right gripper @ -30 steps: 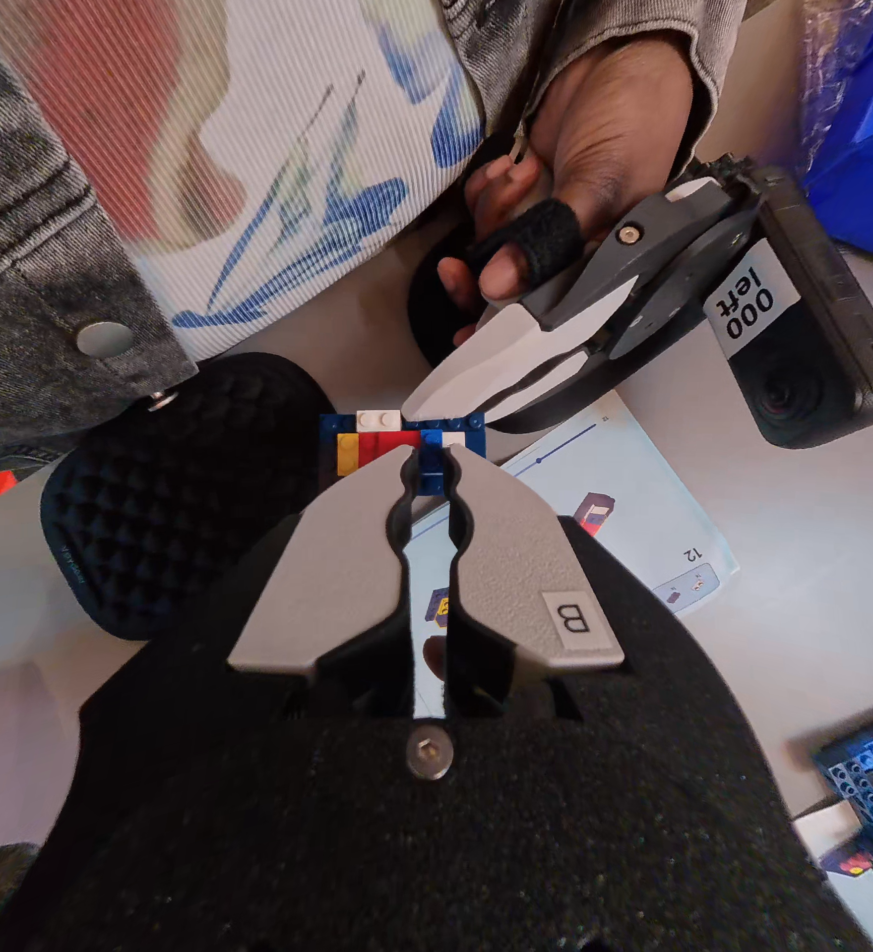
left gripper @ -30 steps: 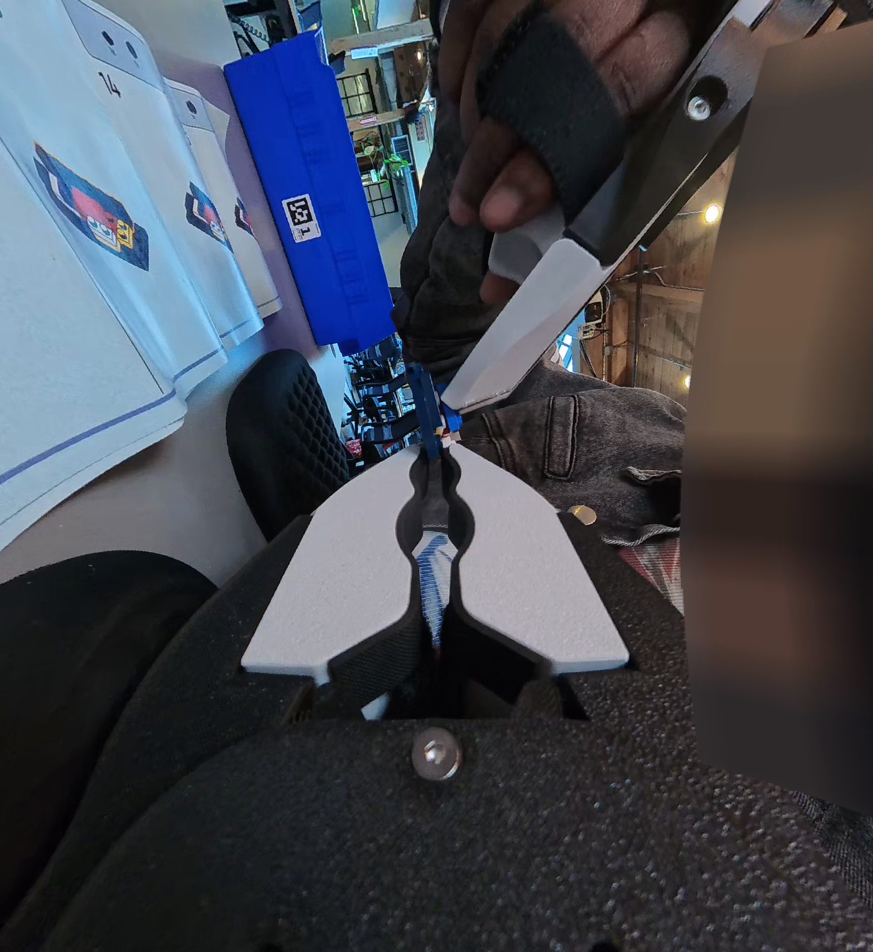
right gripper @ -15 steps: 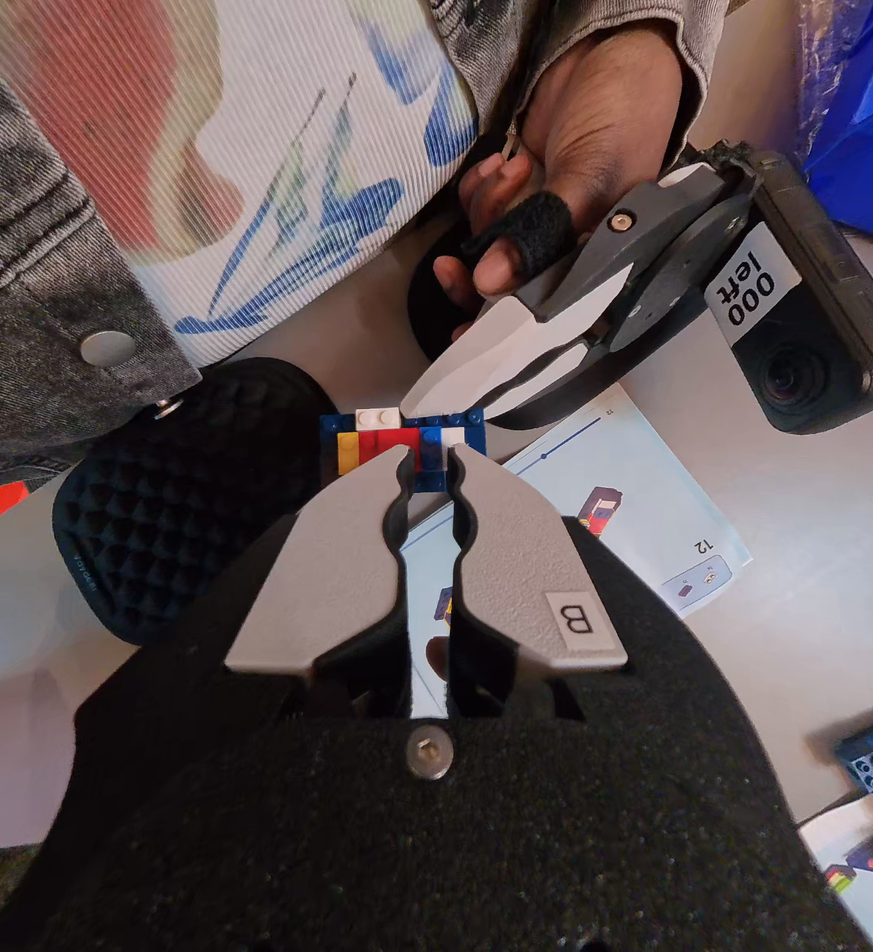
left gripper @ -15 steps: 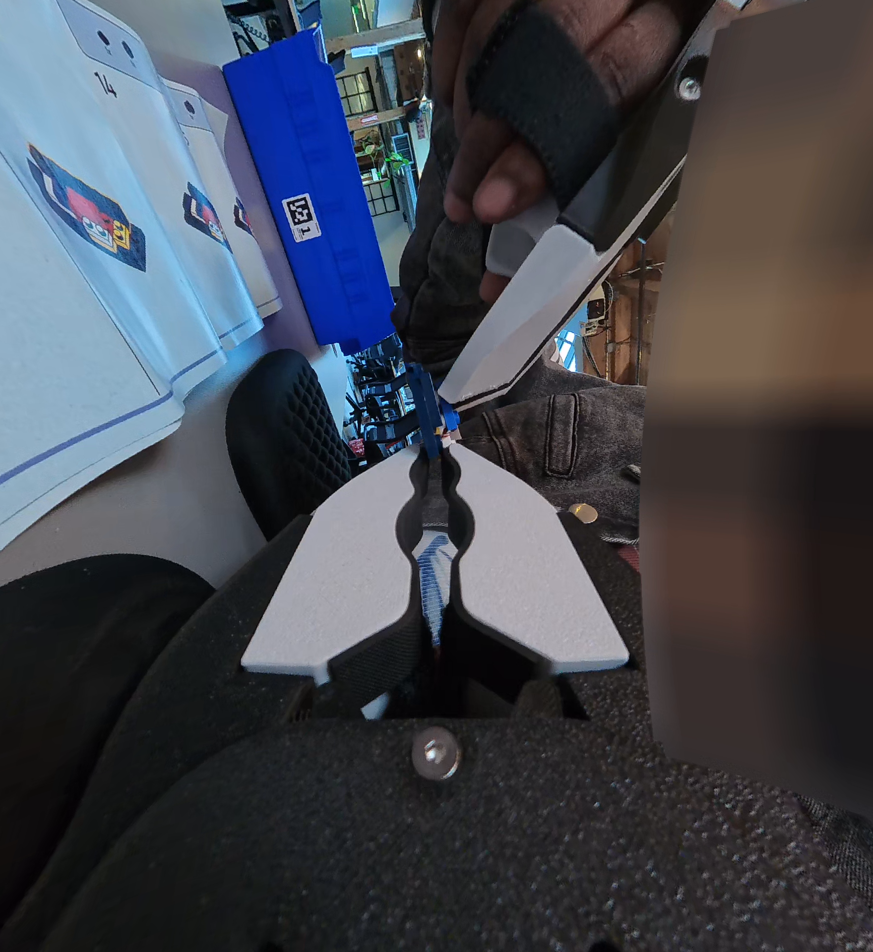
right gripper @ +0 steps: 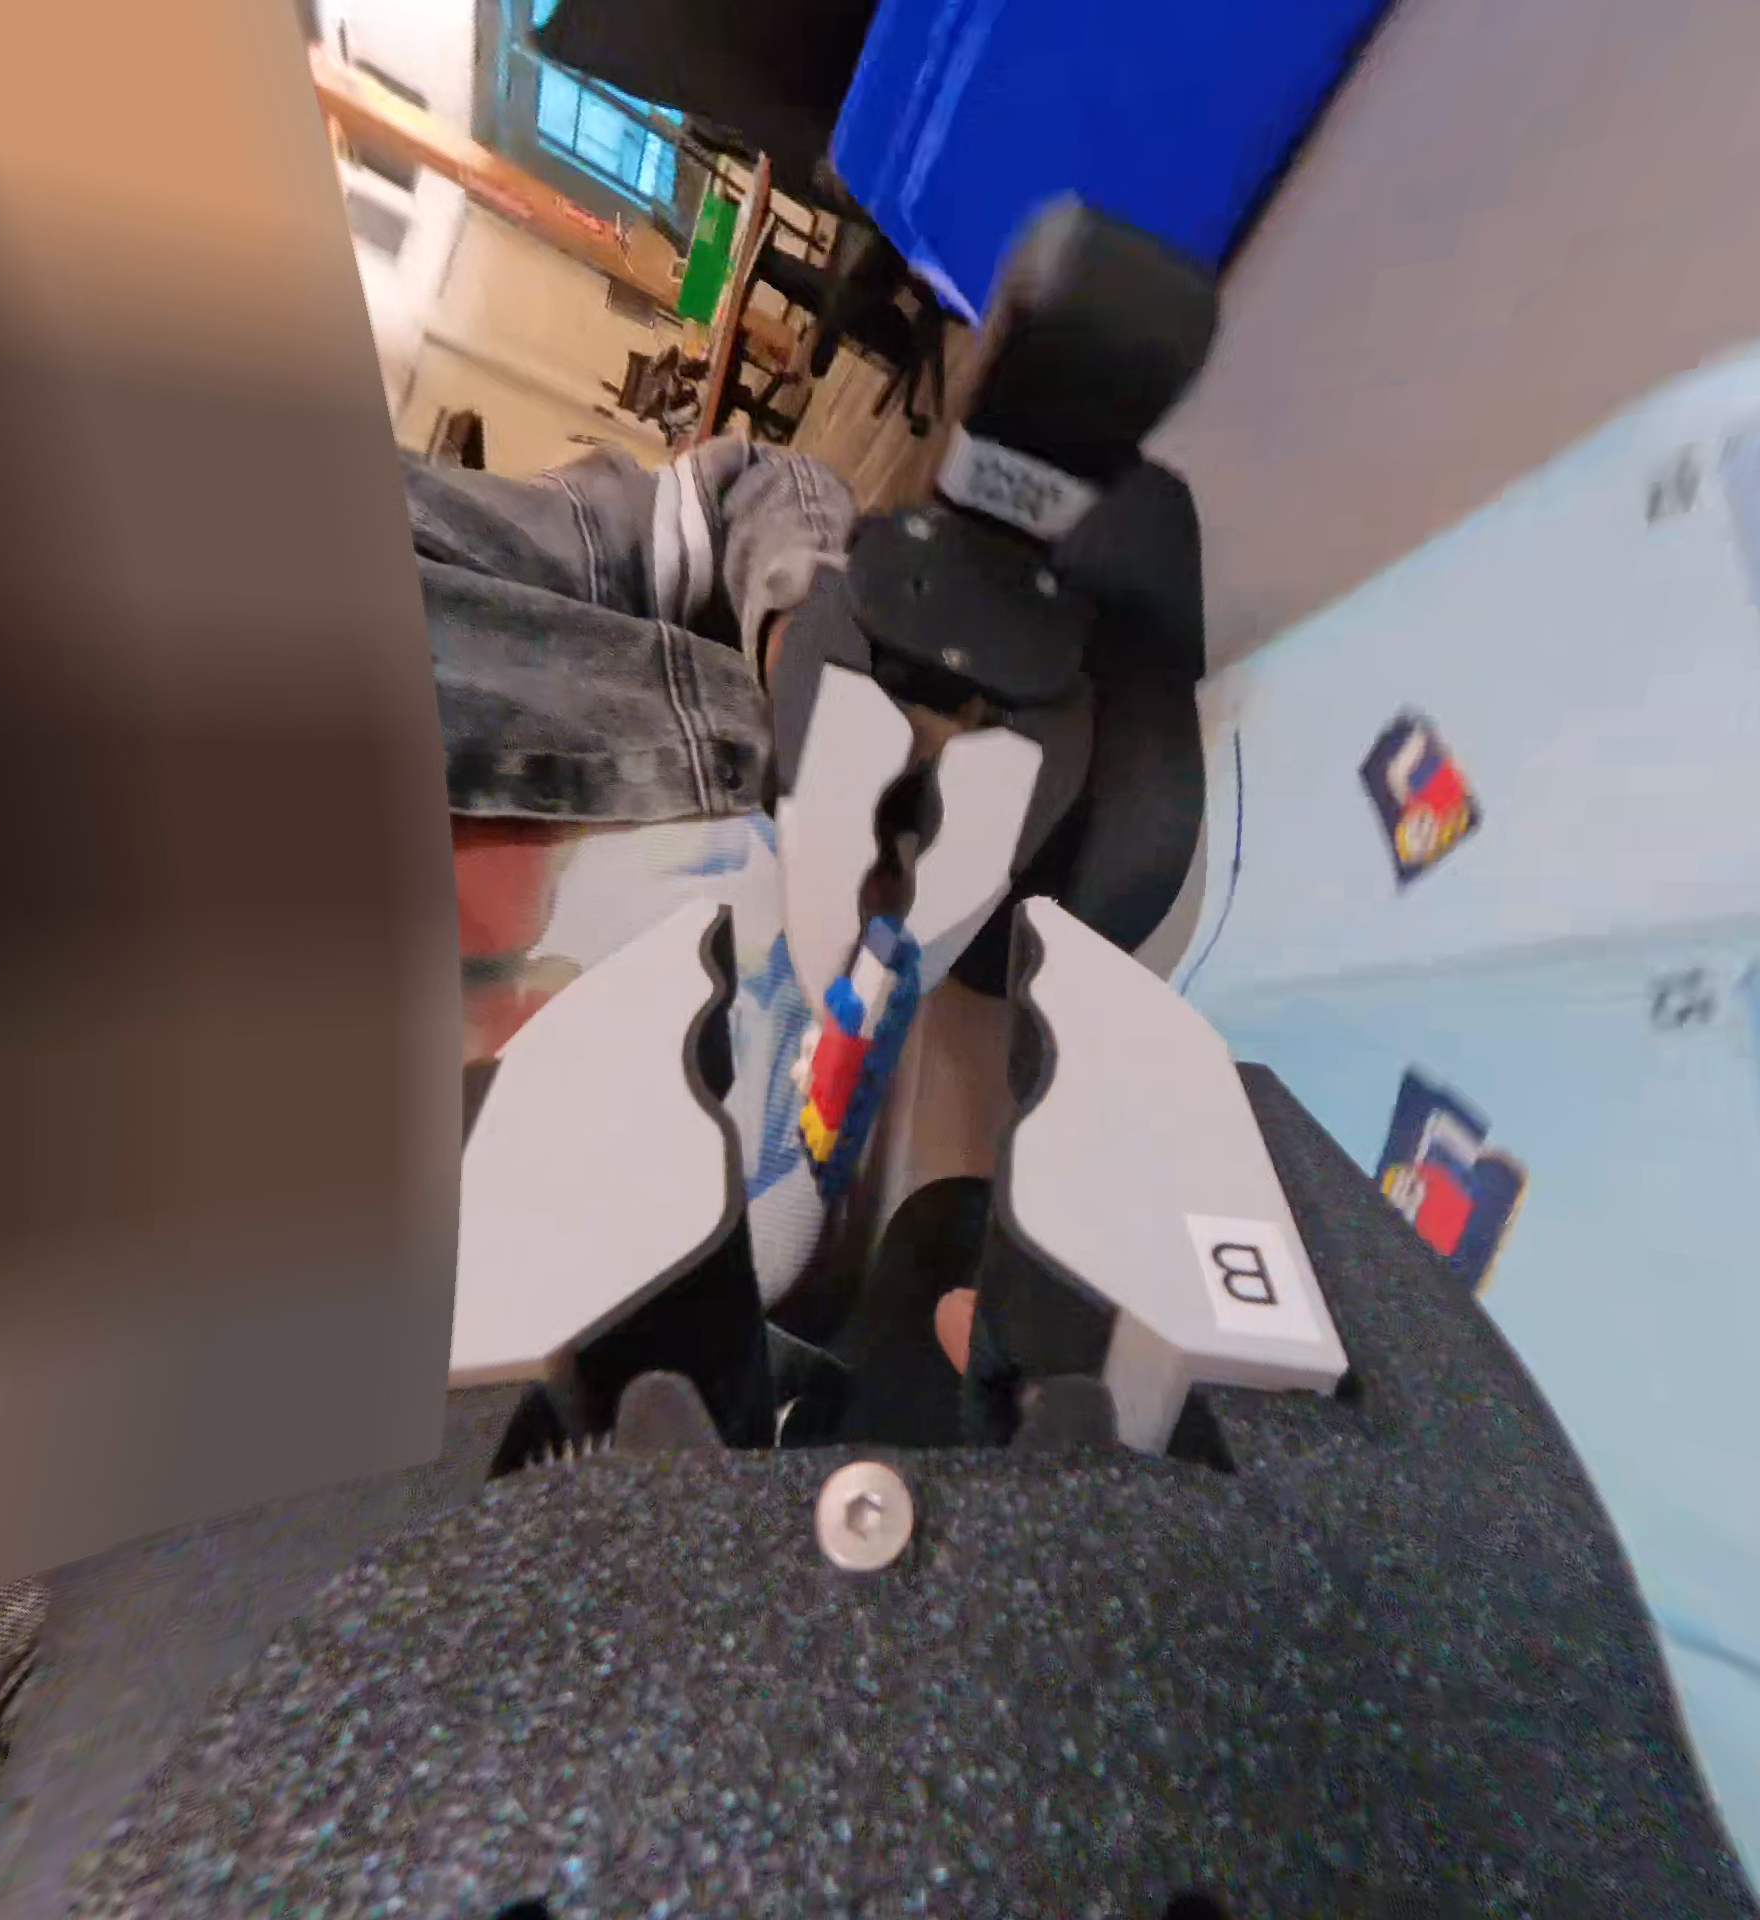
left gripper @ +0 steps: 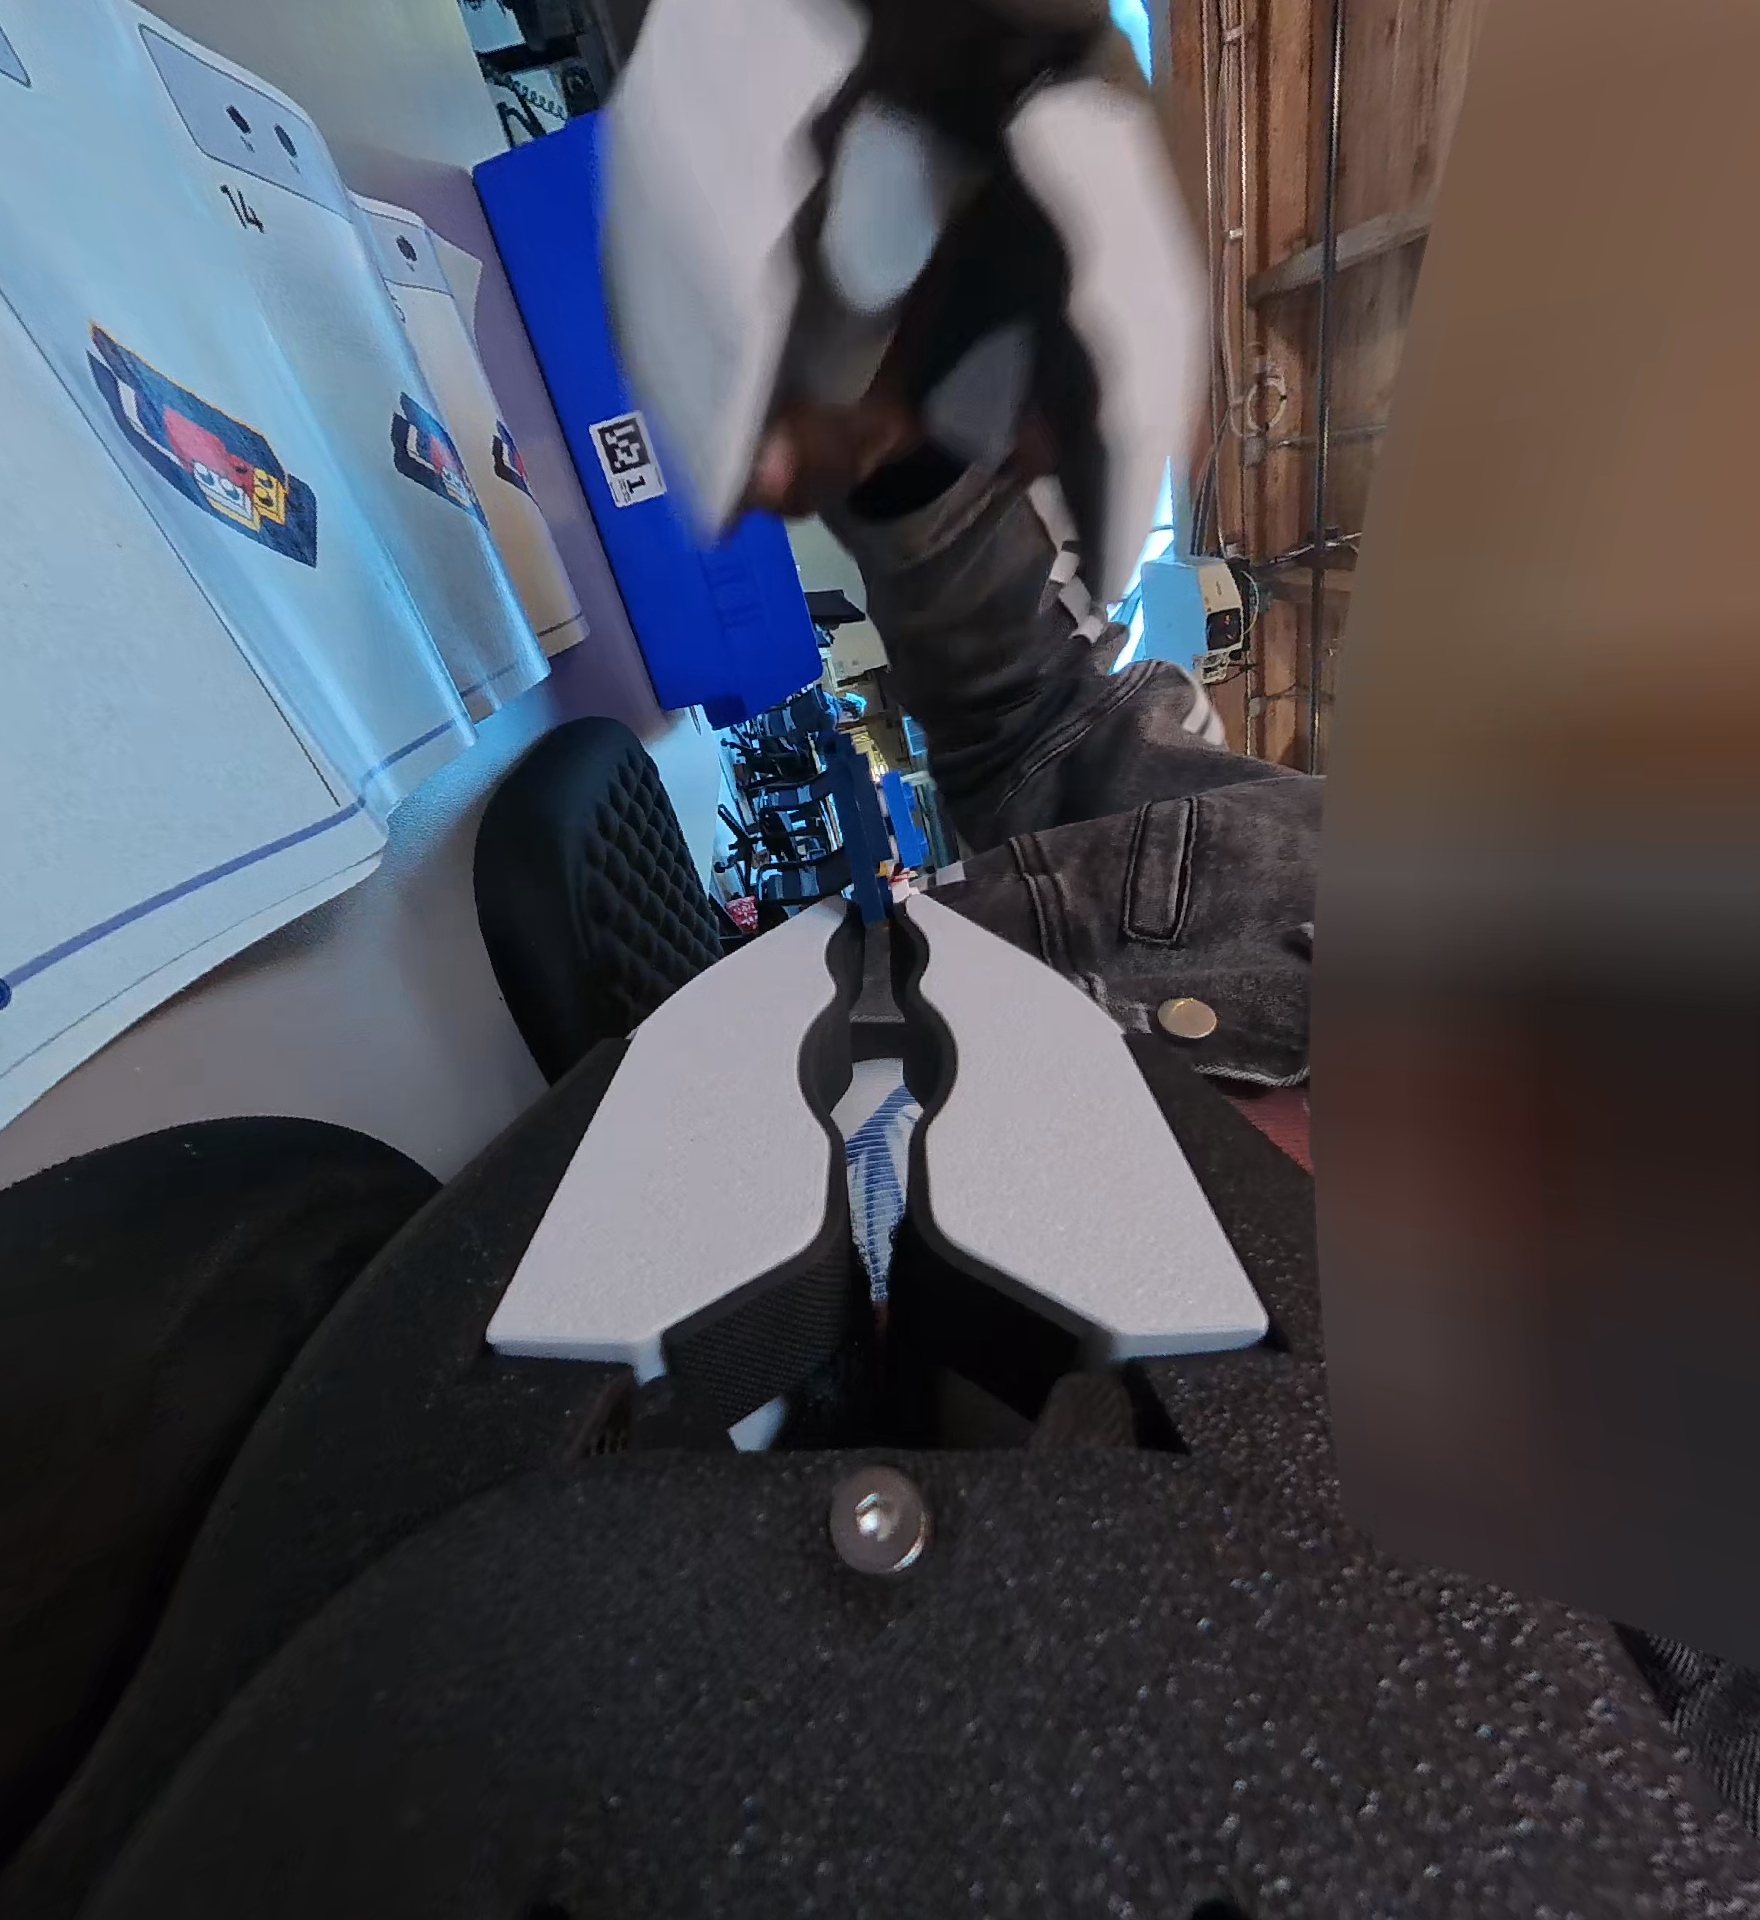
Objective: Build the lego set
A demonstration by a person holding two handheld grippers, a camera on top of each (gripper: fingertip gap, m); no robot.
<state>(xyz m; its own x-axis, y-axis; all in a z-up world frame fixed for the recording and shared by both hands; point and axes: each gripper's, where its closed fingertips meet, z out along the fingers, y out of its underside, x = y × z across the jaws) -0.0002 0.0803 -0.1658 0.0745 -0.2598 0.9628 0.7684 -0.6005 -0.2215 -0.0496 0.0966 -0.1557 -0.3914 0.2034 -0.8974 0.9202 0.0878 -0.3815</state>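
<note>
Left tongs (left gripper: 881, 914) pinching a small brick build (right gripper: 860, 1049) by its blue plate; right tongs (right gripper: 871, 935) standing spread around it without touching.

The left tongs are pressing their two white fingers (left gripper: 751, 1091) together on the thin blue edge of the brick build, which is sticking out just past their tips and showing edge-on. In the right wrist view the same build, with red, yellow, white and blue bricks on a blue plate, is hanging from those tips and lying between the right tongs' wide-open fingers (right gripper: 606, 1143), with a clear gap on each side. Just left of the left tongs a black quilted pad (left gripper: 595, 883) is resting on the table (left gripper: 263, 1049); beyond it, printed instruction sheets (left gripper: 128, 623) and a blue bin (left gripper: 647, 468) are lying farther out. To the right a grey denim jacket (left gripper: 1146, 914) is showing.
</note>
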